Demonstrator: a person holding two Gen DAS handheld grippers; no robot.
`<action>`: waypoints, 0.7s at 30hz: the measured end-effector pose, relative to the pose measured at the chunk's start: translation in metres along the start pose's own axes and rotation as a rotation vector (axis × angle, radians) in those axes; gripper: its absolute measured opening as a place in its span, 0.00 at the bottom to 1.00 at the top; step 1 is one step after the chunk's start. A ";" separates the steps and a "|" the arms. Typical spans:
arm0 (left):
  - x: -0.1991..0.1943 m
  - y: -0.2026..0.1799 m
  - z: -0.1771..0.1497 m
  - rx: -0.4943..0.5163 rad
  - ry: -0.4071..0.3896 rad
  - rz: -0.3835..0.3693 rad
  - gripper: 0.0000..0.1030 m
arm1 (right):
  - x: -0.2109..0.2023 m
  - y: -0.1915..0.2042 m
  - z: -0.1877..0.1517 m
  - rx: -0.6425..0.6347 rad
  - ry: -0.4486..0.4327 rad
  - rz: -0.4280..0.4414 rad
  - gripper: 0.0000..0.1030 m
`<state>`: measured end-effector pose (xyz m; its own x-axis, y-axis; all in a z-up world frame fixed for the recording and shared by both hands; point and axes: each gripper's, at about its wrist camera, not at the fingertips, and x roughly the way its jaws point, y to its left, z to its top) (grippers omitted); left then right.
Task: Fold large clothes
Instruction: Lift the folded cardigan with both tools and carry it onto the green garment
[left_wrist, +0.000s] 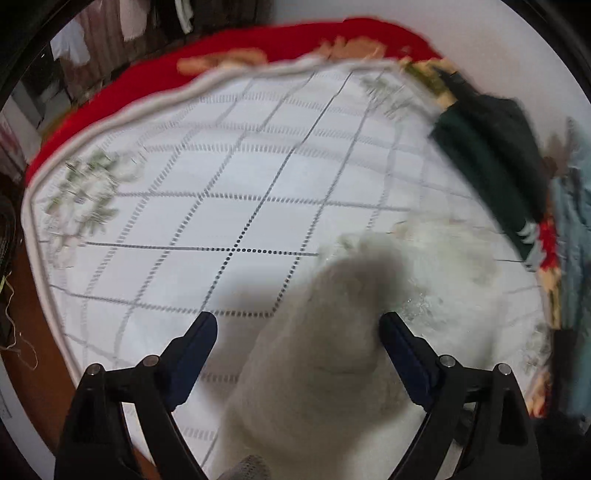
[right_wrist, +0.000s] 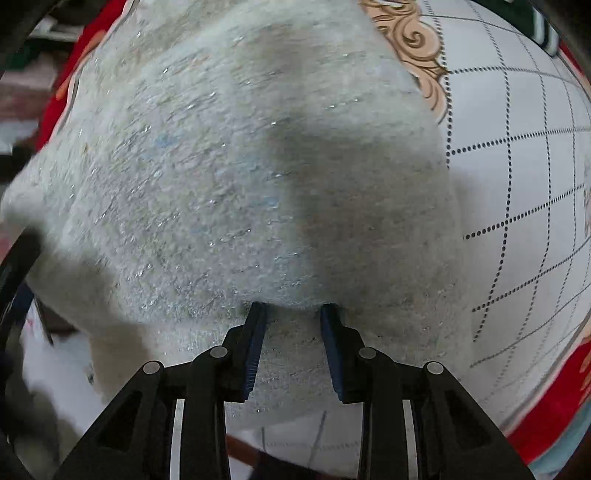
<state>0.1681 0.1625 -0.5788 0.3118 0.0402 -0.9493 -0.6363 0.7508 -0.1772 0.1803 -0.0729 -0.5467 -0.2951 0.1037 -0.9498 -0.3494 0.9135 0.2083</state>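
A large white fuzzy garment (right_wrist: 221, 166) with glittery threads fills most of the right wrist view, draped over a white quilted bed cover (right_wrist: 517, 184). My right gripper (right_wrist: 293, 314) is shut on a thick fold of it, and the cloth hangs tent-like from the fingertips. In the left wrist view a blurred part of the same garment (left_wrist: 321, 369) passes between the wide-spread fingers of my left gripper (left_wrist: 297, 325), which is open; the pads do not press on the cloth. The bed cover (left_wrist: 221, 184) lies flat beyond it.
A red blanket (left_wrist: 258, 40) with a floral print lies under the bed cover and shows at its far edge. A dark green garment (left_wrist: 491, 147) and a blue cloth (left_wrist: 576, 221) lie at the right. Wooden floor (left_wrist: 33, 332) borders the bed at the left.
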 end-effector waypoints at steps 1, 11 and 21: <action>0.019 0.005 0.003 -0.018 0.035 0.001 0.90 | -0.004 -0.002 0.000 0.001 0.017 0.030 0.33; 0.002 0.034 -0.002 -0.062 0.034 -0.111 1.00 | -0.072 -0.074 0.028 -0.068 -0.192 0.248 0.86; 0.038 0.016 -0.014 0.045 0.049 -0.018 1.00 | 0.033 -0.083 0.079 -0.177 0.056 0.693 0.89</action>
<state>0.1597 0.1667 -0.6212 0.2878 -0.0052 -0.9577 -0.5978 0.7803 -0.1839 0.2698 -0.1138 -0.6138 -0.5447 0.6126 -0.5727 -0.2024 0.5667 0.7987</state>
